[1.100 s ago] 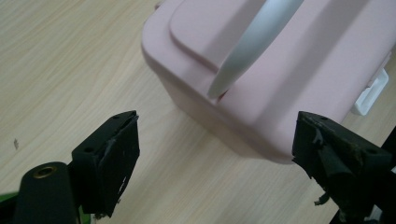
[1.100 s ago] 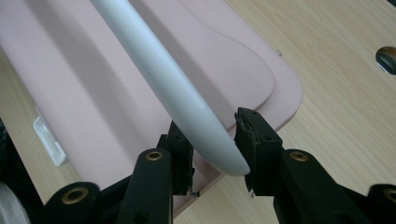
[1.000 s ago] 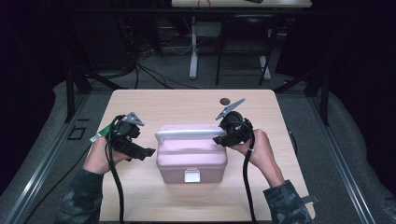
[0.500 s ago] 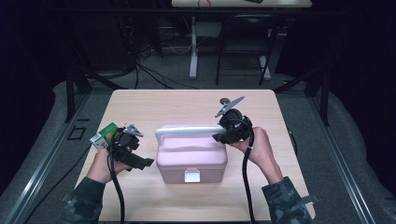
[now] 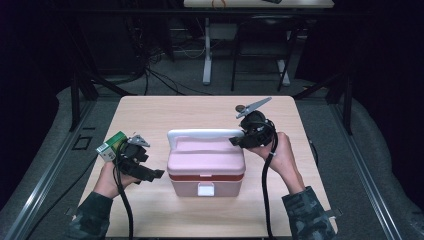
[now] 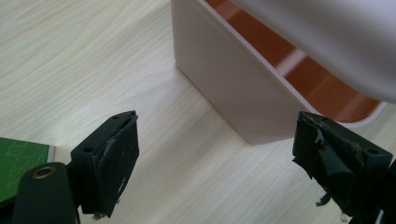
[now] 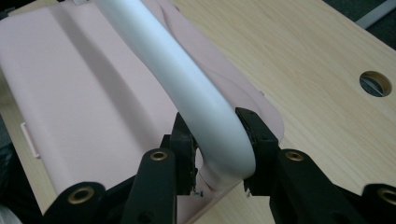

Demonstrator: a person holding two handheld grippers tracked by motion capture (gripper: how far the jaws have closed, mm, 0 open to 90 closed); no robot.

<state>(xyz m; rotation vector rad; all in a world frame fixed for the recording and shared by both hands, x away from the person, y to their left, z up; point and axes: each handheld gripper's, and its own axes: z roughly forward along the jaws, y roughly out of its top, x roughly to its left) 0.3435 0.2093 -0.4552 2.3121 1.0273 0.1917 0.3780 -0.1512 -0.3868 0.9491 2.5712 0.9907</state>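
Gripping white handle (image 7: 196, 93), pink box (image 5: 205, 167), no legible writing

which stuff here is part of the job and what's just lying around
In the job:
- pink box
- white handle, clamped by the right gripper
- left gripper, open beside the box

Lying about:
- green carton
- table

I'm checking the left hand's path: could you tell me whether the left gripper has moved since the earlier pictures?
Yes. The left gripper has drifted away from the pink box, toward the table's near left edge, jaws open.
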